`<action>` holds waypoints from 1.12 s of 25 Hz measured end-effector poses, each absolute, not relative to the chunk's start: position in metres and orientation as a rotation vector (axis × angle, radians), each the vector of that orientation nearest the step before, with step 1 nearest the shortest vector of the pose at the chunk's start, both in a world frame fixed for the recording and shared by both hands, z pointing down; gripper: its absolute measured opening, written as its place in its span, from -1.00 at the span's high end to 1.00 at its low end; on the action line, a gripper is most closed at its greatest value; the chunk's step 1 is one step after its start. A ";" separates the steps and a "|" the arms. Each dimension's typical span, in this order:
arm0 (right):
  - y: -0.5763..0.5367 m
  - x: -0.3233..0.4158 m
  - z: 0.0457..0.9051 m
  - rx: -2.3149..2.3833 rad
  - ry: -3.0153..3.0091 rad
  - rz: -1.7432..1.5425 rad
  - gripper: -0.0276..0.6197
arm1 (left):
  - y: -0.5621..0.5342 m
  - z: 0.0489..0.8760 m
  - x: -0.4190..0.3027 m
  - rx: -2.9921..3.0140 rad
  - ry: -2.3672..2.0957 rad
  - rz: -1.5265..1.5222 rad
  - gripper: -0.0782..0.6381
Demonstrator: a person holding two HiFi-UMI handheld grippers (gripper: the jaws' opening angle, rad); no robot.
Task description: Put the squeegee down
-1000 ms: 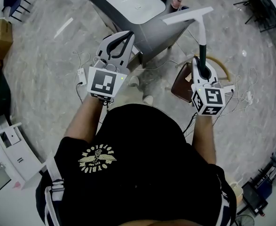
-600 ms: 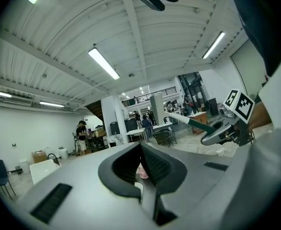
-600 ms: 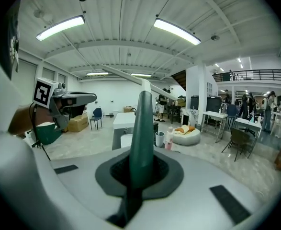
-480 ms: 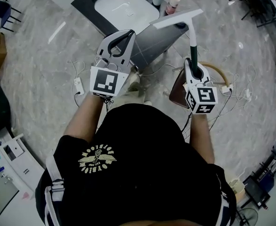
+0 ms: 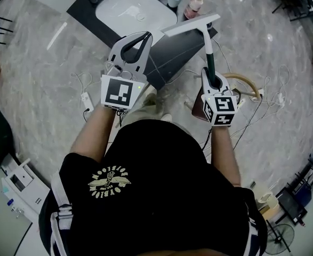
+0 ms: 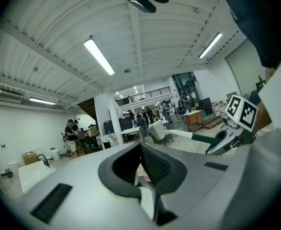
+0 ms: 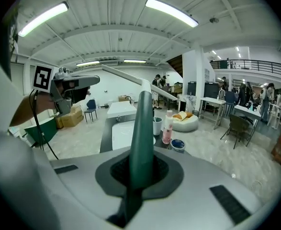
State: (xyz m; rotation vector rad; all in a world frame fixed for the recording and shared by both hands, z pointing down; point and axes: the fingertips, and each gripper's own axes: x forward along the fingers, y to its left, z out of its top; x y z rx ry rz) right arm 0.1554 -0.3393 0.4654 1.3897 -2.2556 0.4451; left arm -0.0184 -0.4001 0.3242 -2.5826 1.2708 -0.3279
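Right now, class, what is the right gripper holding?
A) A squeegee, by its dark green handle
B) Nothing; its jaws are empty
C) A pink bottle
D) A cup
A: in the right gripper view, the right gripper is shut on the dark green handle of the squeegee, and the head view shows its white blade out in front.
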 end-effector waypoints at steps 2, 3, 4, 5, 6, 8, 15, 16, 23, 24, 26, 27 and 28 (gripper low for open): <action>-0.348 0.154 0.480 1.386 -2.231 0.477 0.83 | -0.414 0.332 -0.019 -2.600 1.263 -0.338 0.71; -0.353 0.153 0.487 1.383 -2.219 0.492 0.83 | -0.421 0.335 -0.019 -2.608 1.260 -0.343 0.71; -0.358 0.152 0.495 1.379 -2.207 0.506 0.83 | -0.428 0.338 -0.019 -2.616 1.256 -0.347 0.72; -0.362 0.151 0.503 1.374 -2.195 0.520 0.83 | -0.434 0.342 -0.019 -2.625 1.250 -0.352 0.71; -0.367 0.149 0.512 1.368 -2.184 0.534 0.83 | -0.441 0.346 -0.019 -2.632 1.243 -0.358 0.71; -0.376 0.145 0.529 1.353 -2.163 0.559 0.83 | -0.453 0.356 -0.021 -2.647 1.231 -0.372 0.71; -0.399 0.132 0.582 1.317 -2.095 0.607 0.83 | -0.478 0.383 -0.030 -2.677 1.216 -0.410 0.71; -0.402 0.130 0.591 1.313 -2.081 0.615 0.83 | -0.482 0.387 -0.033 -2.681 1.216 -0.413 0.71; -0.414 0.121 0.650 1.279 -1.975 0.661 0.83 | -0.500 0.410 -0.052 -2.704 1.232 -0.422 0.72; -0.413 0.123 0.656 1.276 -1.955 0.666 0.83 | -0.499 0.410 -0.052 -2.708 1.235 -0.418 0.72; -0.411 0.125 0.670 1.270 -1.910 0.684 0.83 | -0.497 0.412 -0.052 -2.715 1.237 -0.408 0.71; -0.409 0.125 0.677 1.268 -1.887 0.699 0.83 | -0.496 0.413 -0.052 -2.718 1.236 -0.406 0.72; -0.407 0.124 0.683 1.268 -1.866 0.716 0.83 | -0.495 0.413 -0.052 -2.720 1.236 -0.406 0.71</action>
